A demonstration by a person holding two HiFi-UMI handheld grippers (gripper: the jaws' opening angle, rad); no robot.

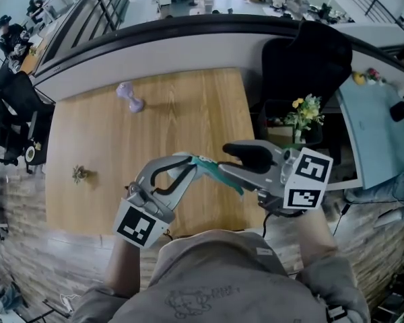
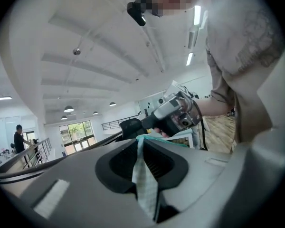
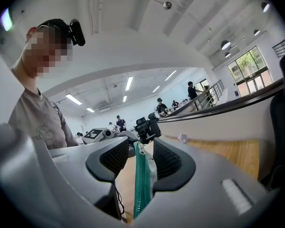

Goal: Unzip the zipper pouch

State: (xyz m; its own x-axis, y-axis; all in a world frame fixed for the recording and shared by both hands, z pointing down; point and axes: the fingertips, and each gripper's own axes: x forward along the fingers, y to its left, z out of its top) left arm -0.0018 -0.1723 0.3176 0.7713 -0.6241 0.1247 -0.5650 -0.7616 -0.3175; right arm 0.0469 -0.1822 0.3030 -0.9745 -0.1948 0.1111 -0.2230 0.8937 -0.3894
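Observation:
I hold the teal zipper pouch (image 1: pixel 223 176) in the air above the wooden table (image 1: pixel 188 113), stretched between both grippers. My left gripper (image 1: pixel 191 161) comes in from the lower left. In the left gripper view it (image 2: pixel 142 144) is shut on the pouch's pale checked fabric (image 2: pixel 145 179). From the right, my right gripper (image 1: pixel 220 169) meets the pouch. In the right gripper view its jaws (image 3: pixel 141 151) close on the teal zipper band (image 3: pixel 141 186), whose small pull (image 3: pixel 141 149) sits at the fingertips. Each gripper shows in the other's view, right (image 2: pixel 173 115) and left (image 3: pixel 104 135).
A purple dumbbell (image 1: pixel 130 97) lies at the table's far side and a small dried sprig (image 1: pixel 79 173) near its left edge. Right of the table stand a black chair (image 1: pixel 303 59) and a vase of yellow flowers (image 1: pixel 304 116). A curved railing wall runs behind.

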